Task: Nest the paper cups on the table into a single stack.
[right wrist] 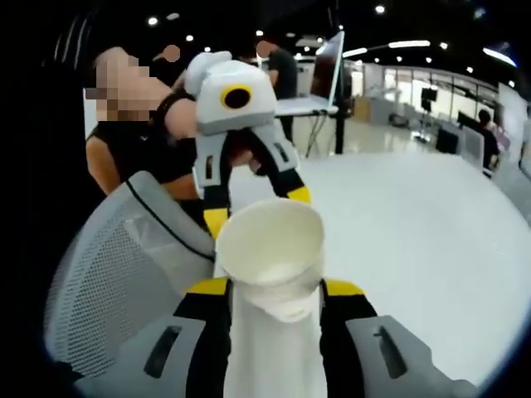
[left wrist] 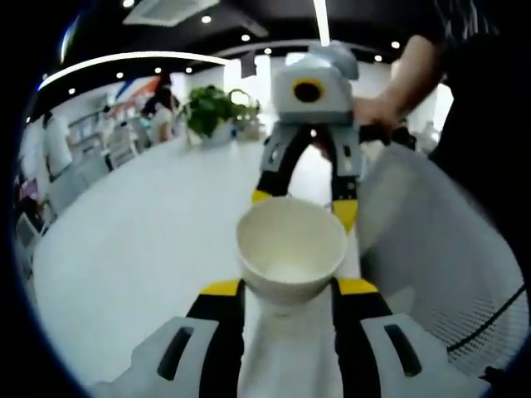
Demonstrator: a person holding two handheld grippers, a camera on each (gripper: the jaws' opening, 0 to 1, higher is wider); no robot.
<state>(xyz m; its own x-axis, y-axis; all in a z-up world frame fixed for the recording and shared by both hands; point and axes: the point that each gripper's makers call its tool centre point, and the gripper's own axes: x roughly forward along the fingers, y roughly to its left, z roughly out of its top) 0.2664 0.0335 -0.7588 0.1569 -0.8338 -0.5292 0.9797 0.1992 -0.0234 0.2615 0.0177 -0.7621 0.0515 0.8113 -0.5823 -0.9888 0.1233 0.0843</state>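
A white paper cup [left wrist: 290, 246] sits mouth up between my left gripper's [left wrist: 289, 287] yellow-tipped jaws, which are shut on its lower wall. Facing it, the right gripper [left wrist: 304, 204] has its tips flanking the cup's far side. In the right gripper view a white paper cup [right wrist: 270, 245] stands between my right gripper's [right wrist: 275, 288] jaws, shut on it. A second rim shows just below it, as if one cup sits in another. The left gripper [right wrist: 257, 207] flanks its far rim. I cannot tell whether both grippers hold the same cup.
The white table [left wrist: 141, 249] [right wrist: 431, 232] spreads out under the cups. A grey mesh chair back [left wrist: 440, 257] [right wrist: 116, 290] stands close beside the grippers. A potted plant [left wrist: 211, 108] and a laptop [right wrist: 328, 70] sit at the far edge. A person's hand [left wrist: 377, 112] holds the right gripper.
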